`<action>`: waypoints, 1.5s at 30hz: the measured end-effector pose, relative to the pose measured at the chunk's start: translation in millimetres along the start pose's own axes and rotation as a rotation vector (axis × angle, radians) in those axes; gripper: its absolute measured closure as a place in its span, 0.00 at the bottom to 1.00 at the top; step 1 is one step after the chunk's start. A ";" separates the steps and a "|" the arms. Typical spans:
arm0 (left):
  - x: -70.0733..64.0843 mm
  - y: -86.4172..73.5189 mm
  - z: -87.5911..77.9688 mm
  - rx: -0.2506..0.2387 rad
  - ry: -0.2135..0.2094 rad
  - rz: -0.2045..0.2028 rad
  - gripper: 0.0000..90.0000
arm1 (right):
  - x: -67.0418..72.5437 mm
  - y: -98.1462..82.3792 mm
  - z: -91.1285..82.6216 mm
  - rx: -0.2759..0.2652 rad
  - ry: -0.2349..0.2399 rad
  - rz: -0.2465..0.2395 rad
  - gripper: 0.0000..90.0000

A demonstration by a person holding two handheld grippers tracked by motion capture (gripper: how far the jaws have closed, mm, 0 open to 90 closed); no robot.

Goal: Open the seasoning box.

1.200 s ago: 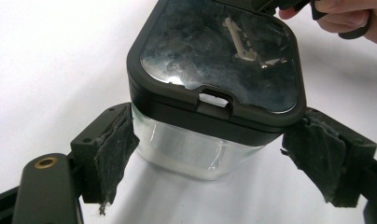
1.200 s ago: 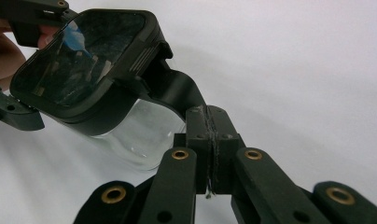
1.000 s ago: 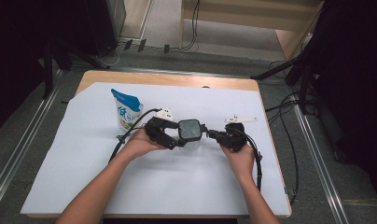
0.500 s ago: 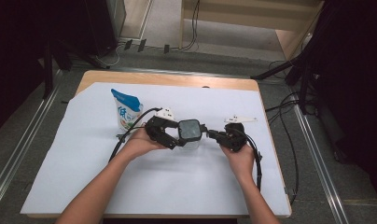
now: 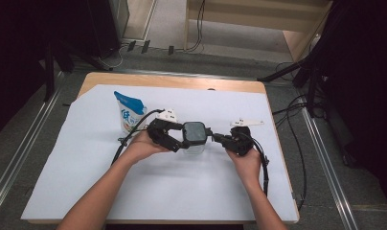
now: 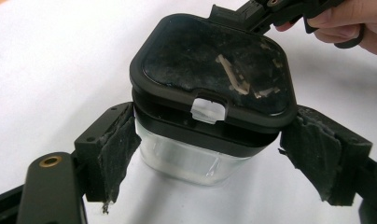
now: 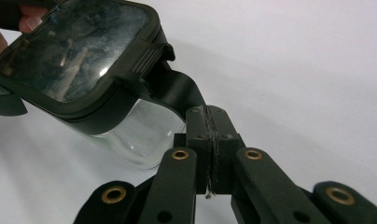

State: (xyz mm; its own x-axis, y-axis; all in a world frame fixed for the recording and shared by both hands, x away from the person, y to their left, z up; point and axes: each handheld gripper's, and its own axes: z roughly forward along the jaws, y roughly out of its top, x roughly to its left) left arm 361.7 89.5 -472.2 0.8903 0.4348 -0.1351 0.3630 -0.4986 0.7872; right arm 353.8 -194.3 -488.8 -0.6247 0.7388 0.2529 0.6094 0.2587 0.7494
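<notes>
A clear container (image 5: 195, 146) with a dark, square lid (image 5: 195, 133) sits between the two tongs, near the middle of the white sheet (image 5: 86, 191) that covers the table. In the left gripper view the lid (image 6: 214, 70) has rounded corners, a scuffed top with pale marks, and a small clear tab (image 6: 208, 111) at its front edge; the clear body (image 6: 186, 158) shows below it. The lid seems to sit slightly lifted over a second dark rim beneath it, though whether it is unlatched is hard to say.

The left gripper (image 5: 175, 139) is held in the person's left hand (image 5: 142, 146) just to one side of the container. Its jaws are spread and flank the container at rim height, with worn black pads (image 6: 114, 149) on either side. I cannot tell whether the pads touch the walls; a thin gap seems to show on each side.

The right gripper (image 5: 219, 139), in the right hand (image 5: 246, 160), reaches in from the opposite side. In the right gripper view its jaws are pressed together on a dark strap (image 7: 179, 91) that comes off the ribbed latch at the lid's edge (image 7: 144, 58), pinching the strap's end.

Beyond the left gripper, away from the person, a blue and white pouch (image 5: 130, 112) stands upright on the sheet, near that gripper's cable (image 5: 129, 139). A second cable (image 5: 264, 163) loops past the right hand.
</notes>
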 end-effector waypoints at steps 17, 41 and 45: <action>4.6 8.0 -19.2 -0.002 -0.005 -0.026 0.64 | -0.8 1.4 -0.7 0.000 0.026 0.001 1.00; 2.6 42.9 -14.4 0.036 -0.071 -0.053 0.98 | -0.5 0.9 -0.3 -0.008 0.032 0.009 1.00; 0.6 48.4 -11.4 0.039 -0.082 -0.049 1.00 | -0.1 0.5 0.1 -0.010 0.035 0.013 1.00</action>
State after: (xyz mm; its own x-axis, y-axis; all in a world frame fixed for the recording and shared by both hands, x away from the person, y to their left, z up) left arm 376.7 74.1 -427.3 0.8902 0.3972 -0.2231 0.4157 -0.5078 0.7546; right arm 354.3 -194.2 -488.5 -0.6334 0.7200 0.2835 0.6129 0.2430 0.7519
